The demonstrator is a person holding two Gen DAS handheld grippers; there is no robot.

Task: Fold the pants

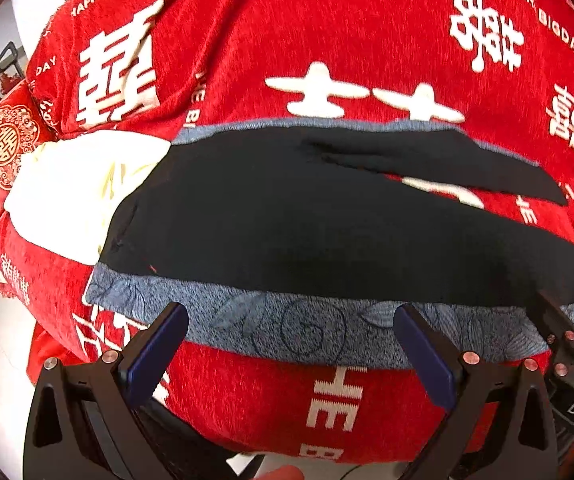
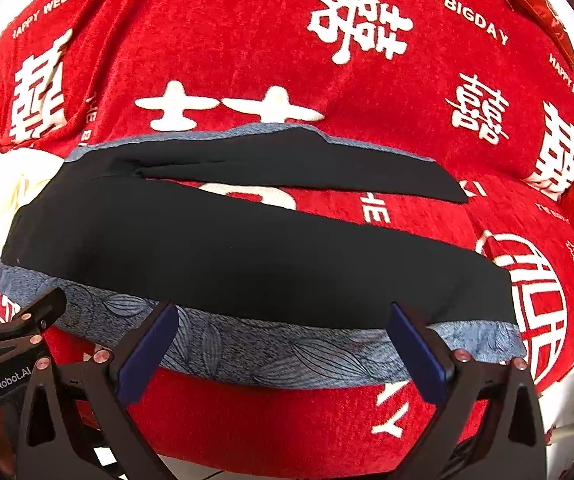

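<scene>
While both of my claws are hanging released at the near edge, the pants (image 1: 327,216) are lying straight ahead of them, long axis running left to right across the frame, waist toward the left and the two legs splaying apart toward the right. Starting at the left of the left wrist view, a cream cloth (image 1: 75,188) is lying just beside, maybe under, the waist end. My left claw (image 1: 291,332) is gaping wide with nothing between its pads, sitting over the blue-grey patterned band (image 1: 311,328) along the near side of the pants. Whether that band is a lining or a separate cloth, I cannot tell. Moving right, my right claw (image 2: 283,332) is likewise gaping and holding nothing, over the same near edge and nearer the leg ends. The red wedding blanket (image 2: 247,40) is covering the soft surface under everything. I am judging that each claw needs to go forward and down onto the near edge to lift it across.
</scene>
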